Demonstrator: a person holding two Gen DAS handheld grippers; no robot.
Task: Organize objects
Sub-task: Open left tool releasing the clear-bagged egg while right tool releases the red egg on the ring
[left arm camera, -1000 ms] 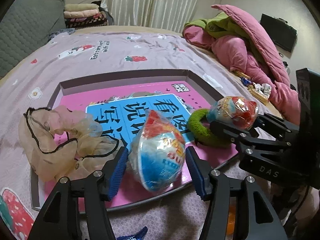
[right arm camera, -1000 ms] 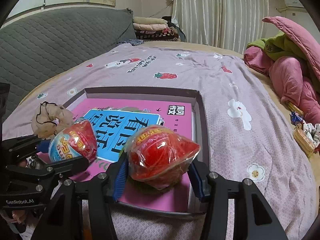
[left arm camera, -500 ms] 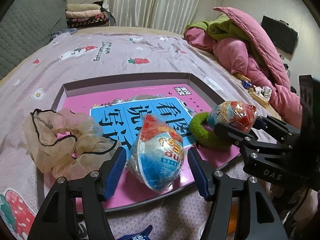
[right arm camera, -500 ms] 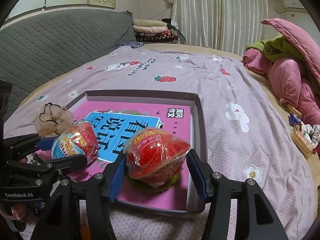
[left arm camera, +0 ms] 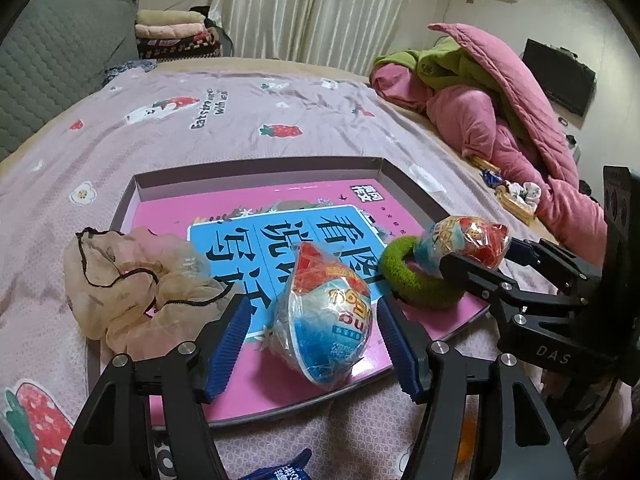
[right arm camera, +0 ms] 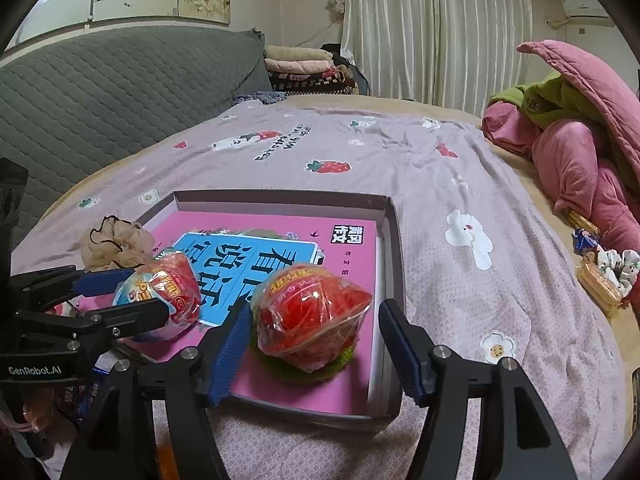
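Both grippers' jaws just widened, left gripper [left arm camera: 312,344] clear of blue snack pack [left arm camera: 326,322], right gripper [right arm camera: 312,344] off red pack [right arm camera: 310,320] near tray wall [right arm camera: 394,248]

A bed [right arm camera: 460,184], spread with a mauve sheet printed with strawberries and flowers, carried a shallow open box [right arm camera: 394,240] near its front edge. Beyond the box, at the far end of the bed, folded blankets [right arm camera: 308,66] were stacked beside a grey quilted headboard [right arm camera: 120,92]. To the right of the box, a heap of pink and green quilts [right arm camera: 576,152] lay along the bed's side, with a few wrapped snacks [right arm camera: 600,284] just in front of it. A beige gauze scrunchie [left arm camera: 132,284] draped over the box's left rim, partly resting on the sheet.
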